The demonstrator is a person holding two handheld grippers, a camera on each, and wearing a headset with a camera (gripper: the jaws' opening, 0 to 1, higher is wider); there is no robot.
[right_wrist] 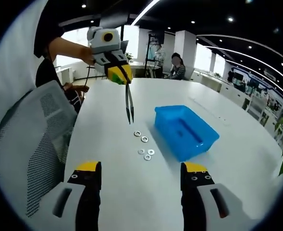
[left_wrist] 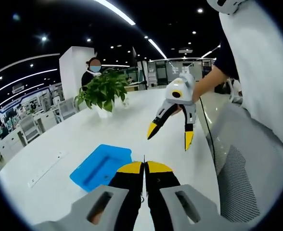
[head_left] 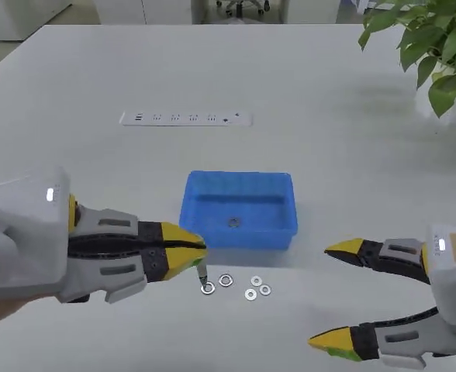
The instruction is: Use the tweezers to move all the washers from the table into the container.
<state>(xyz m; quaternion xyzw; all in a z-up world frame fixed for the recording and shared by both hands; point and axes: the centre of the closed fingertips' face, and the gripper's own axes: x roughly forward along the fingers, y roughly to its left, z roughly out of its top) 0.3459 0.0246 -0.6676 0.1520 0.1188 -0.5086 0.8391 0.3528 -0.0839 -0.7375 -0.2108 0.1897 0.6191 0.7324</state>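
My left gripper (head_left: 202, 253) is shut on slim metal tweezers (head_left: 202, 273). The tweezer tips hang just above the leftmost of several steel washers (head_left: 207, 288) that lie on the white table in front of the blue container (head_left: 236, 236). One washer (head_left: 233, 223) lies inside the container. My right gripper (head_left: 326, 294) stands open and empty to the right of the washers. In the right gripper view, the left gripper (right_wrist: 115, 67) holds the tweezers (right_wrist: 129, 103) pointing down near the washers (right_wrist: 144, 139), beside the container (right_wrist: 180, 144). The left gripper view has its own shut jaws (left_wrist: 144, 166), the container (left_wrist: 103, 166) and the open right gripper (left_wrist: 173, 137).
A white power strip (head_left: 185, 118) lies beyond the container. A potted plant (head_left: 437, 46) stands at the far right corner. A mesh office chair (right_wrist: 31, 139) is at the table's near side. People sit in the background.
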